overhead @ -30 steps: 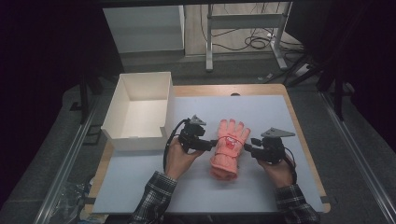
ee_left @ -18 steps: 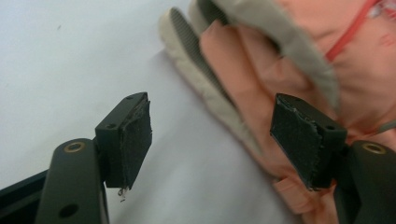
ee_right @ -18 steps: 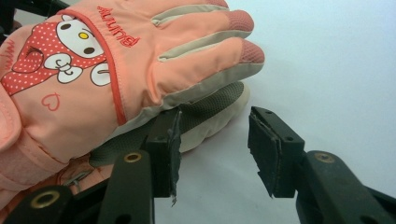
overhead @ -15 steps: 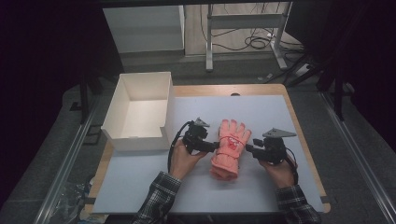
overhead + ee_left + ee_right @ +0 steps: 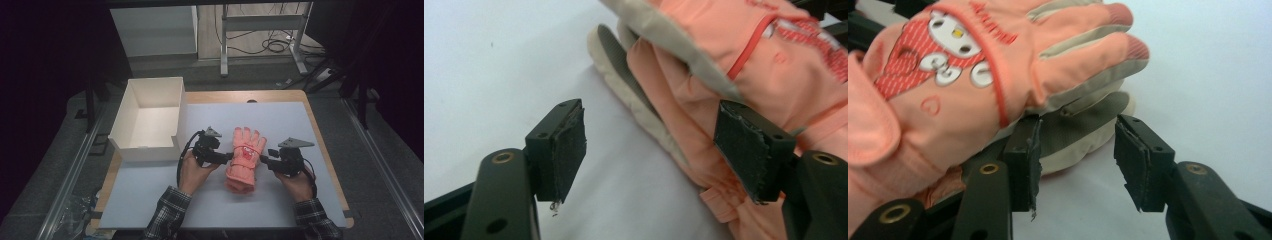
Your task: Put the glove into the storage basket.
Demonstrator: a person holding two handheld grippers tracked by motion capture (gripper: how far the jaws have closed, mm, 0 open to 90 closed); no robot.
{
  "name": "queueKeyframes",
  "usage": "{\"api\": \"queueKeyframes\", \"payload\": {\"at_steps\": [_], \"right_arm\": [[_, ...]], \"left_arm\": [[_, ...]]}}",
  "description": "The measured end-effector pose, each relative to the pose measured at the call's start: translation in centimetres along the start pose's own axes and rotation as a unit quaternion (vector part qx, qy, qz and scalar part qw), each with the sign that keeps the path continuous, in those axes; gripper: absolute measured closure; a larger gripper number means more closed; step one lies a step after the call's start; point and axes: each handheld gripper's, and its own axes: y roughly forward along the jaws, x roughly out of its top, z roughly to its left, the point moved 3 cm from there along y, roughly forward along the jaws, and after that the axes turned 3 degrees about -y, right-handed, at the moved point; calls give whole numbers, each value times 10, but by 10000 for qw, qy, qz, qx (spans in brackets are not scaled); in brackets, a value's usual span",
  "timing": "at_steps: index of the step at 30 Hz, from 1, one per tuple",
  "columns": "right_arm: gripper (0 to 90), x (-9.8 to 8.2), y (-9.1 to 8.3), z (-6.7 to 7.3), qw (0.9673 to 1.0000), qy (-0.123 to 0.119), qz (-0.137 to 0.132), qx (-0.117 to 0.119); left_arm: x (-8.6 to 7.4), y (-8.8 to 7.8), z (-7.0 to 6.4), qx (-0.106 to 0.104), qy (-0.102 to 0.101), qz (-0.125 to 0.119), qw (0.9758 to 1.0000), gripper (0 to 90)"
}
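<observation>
From the high view, the left gripper (image 5: 229, 156) and right gripper (image 5: 264, 161) are closing in on the pink glove (image 5: 244, 158) mid-table, nearer than a moment ago, suggesting a two-sided pickup. Each gripper view is showing jaws wide apart, flanking the glove's edge; the underside is staying hidden.

Plaid sleeves (image 5: 167, 215); 2 black grippers with frayed dark pads (image 5: 569, 145), brass rivets, grey 3-cornered plates (image 5: 296, 143), black cables.
</observation>
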Motion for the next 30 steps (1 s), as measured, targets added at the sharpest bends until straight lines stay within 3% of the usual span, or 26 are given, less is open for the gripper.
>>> {"api": "queueKeyframes", "payload": {"at_steps": [8,14,20,30], "right_arm": [[524,-3,-5,-7,9999,31,19,-129],[524,-9,-1,-13,9997,111,107,-186],[524,-6,4,-13,9997,100,149,-182],[524,3,14,-13,9996,5,196,-209]], "left_arm": [[-7,-3,9,117,-133,-62,9998,276],[-27,9,18,244,-225,215,9992,276],[-35,22,6,137,-179,362,9991,270],[-40,22,-8,-17,-168,345,9993,271]]}}
